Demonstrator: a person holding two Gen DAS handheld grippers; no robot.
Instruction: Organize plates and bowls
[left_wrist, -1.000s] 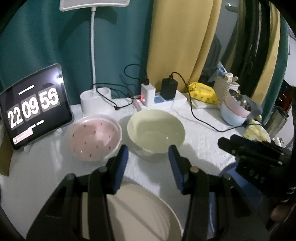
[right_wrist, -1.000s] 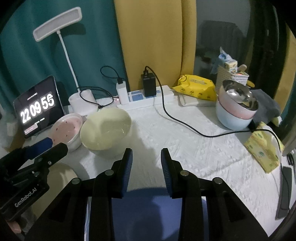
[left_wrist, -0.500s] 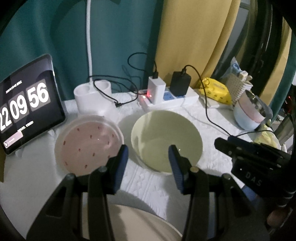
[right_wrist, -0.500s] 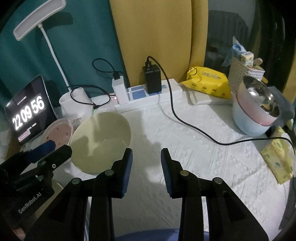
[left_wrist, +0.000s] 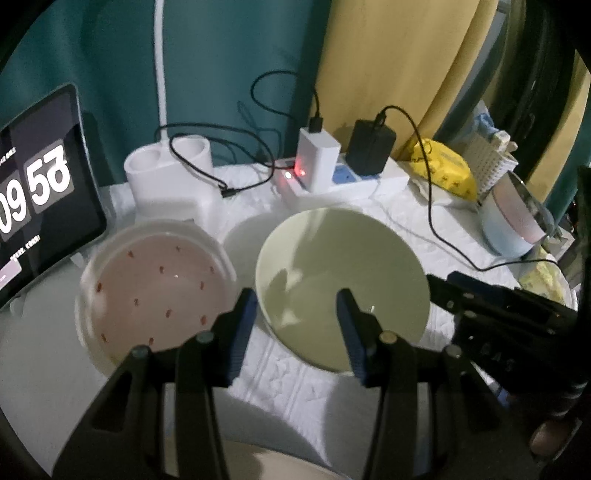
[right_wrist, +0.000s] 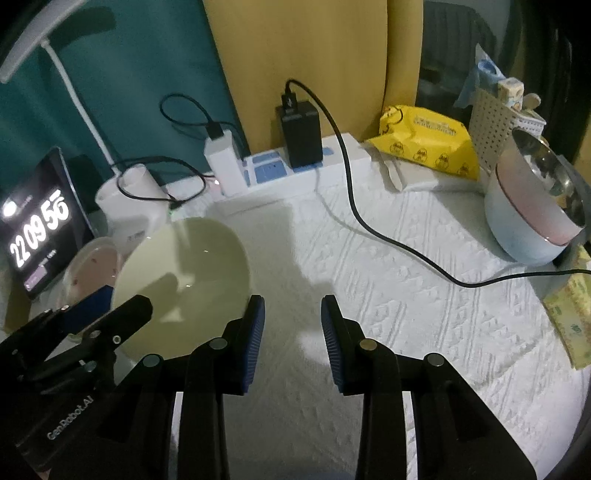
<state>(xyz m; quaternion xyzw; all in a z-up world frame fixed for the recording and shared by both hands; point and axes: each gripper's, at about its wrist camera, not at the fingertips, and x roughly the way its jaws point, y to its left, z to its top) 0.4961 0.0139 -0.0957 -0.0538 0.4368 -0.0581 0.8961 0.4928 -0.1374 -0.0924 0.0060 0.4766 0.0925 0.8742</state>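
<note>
Reaching toward the green bowl (left_wrist: 341, 284) mid-frame, beside the pink bowl (left_wrist: 155, 284) at left, the left gripper (left_wrist: 297, 325) hovers part open and empty; right gripper (right_wrist: 291, 328) likewise empty; next, I judge, pinching its rim

Spotted bowl (left_wrist: 155, 291) sits just left of plain bowl (left_wrist: 341, 280).

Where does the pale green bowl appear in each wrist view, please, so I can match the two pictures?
Left wrist view: pale green bowl at centre, beyond the open left gripper.
Right wrist view: pale green bowl at left of centre.
Shared landmark: the black charger on the power strip behind it.
</note>
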